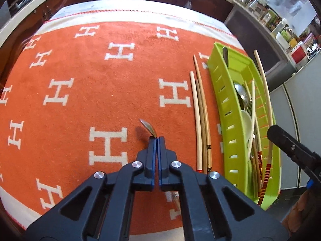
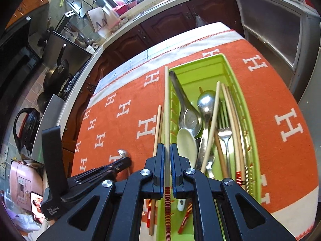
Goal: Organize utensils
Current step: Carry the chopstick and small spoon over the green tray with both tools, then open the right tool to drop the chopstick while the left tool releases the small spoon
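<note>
The left hand-held gripper [image 1: 156, 138] has its jaws fully together on the handle of a small polished metal spoon [image 1: 148, 128], whose bowl juts out beyond the fingertips over the orange towelling cloth with white H figures [image 1: 84, 64] that covers the table. Whether the spoon is lifted clear of the cloth cannot be told.

The right hand-held gripper [image 2: 167, 150] is clamped on a long pale wooden chopstick with red and yellow bands at its thick end [image 2: 166, 108]. The stick lies along the near wall of the lime-green slotted plastic utensil tray [image 2: 238, 92], apparently over its rim.

The tray already holds metal spoons, a white spoon, forks and several chopsticks, loosely piled. Three further pale wooden chopsticks [image 1: 200, 108] lie on the cloth just beside the tray.

Judgement: collection is in hand, with both grippers loaded and some loose pieces outstanding. The next move calls for the right chopstick to be brought over the tray's interior and released lengthwise, then the spoon carried across. The crowded pile may hinder a flat landing.
</note>
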The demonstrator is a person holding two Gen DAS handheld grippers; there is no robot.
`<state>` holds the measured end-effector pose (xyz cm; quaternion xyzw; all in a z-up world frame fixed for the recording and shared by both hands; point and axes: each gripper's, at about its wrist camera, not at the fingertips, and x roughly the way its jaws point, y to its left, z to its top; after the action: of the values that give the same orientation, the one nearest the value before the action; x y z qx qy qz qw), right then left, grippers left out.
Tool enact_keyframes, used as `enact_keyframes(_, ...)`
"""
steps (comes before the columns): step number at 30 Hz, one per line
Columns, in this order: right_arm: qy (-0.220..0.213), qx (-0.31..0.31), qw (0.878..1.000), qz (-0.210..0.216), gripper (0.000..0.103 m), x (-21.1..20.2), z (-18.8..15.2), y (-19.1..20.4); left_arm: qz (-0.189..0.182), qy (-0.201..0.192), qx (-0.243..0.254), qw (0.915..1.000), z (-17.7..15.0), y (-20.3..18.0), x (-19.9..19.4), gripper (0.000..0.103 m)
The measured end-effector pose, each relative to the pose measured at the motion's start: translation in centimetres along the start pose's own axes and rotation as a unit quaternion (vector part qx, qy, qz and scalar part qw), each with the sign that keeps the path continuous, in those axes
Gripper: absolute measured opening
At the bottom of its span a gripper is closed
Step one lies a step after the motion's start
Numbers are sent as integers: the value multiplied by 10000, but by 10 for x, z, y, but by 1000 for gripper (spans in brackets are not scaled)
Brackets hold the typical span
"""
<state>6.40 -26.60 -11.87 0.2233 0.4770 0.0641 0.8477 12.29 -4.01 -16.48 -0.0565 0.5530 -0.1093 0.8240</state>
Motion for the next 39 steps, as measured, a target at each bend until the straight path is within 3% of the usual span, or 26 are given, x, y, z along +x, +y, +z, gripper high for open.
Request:
enact_keyframes(8, -155, 143, 9997, 87, 5, -18, -1, -16, -278, -288, 155, 9991, 0, -1, -30, 0)
enact_keyframes(13, -300, 150, 9994, -78, 5, -34, -1, -24, -639, -600, 755, 9933, 4, -20, -66, 0)
enact_keyframes(20, -308, 91, 9982, -502, 5, -34, 3, -43, -1040, -768, 1677, 9773, 7, -76, -100, 0)
enact_keyframes(24, -165, 104, 9973, -712, 5, -19, 8, -54, -1055, -663, 2063, 9705, 9, -111, -91, 0)
enact_keyframes(29, 115, -114, 9954, -940, 7, 1, 13, -59, -892, -221, 2172, 9718, 14, -133, -49, 0)
enact_keyframes(31, 189, -47, 9961, -861, 18, 5, 13, -61, -842, -48, 2135, 9733, 15, -134, -34, 0)
enact_keyframes(33, 116, 88, 9969, -779, 22, 3, 12, -64, -751, 44, 2096, 9749, 16, -132, -24, 0)
enact_keyframes(39, 2, 163, 9970, -762, 23, -4, 9, -64, -594, 3, 1996, 9781, 15, -121, -25, 0)
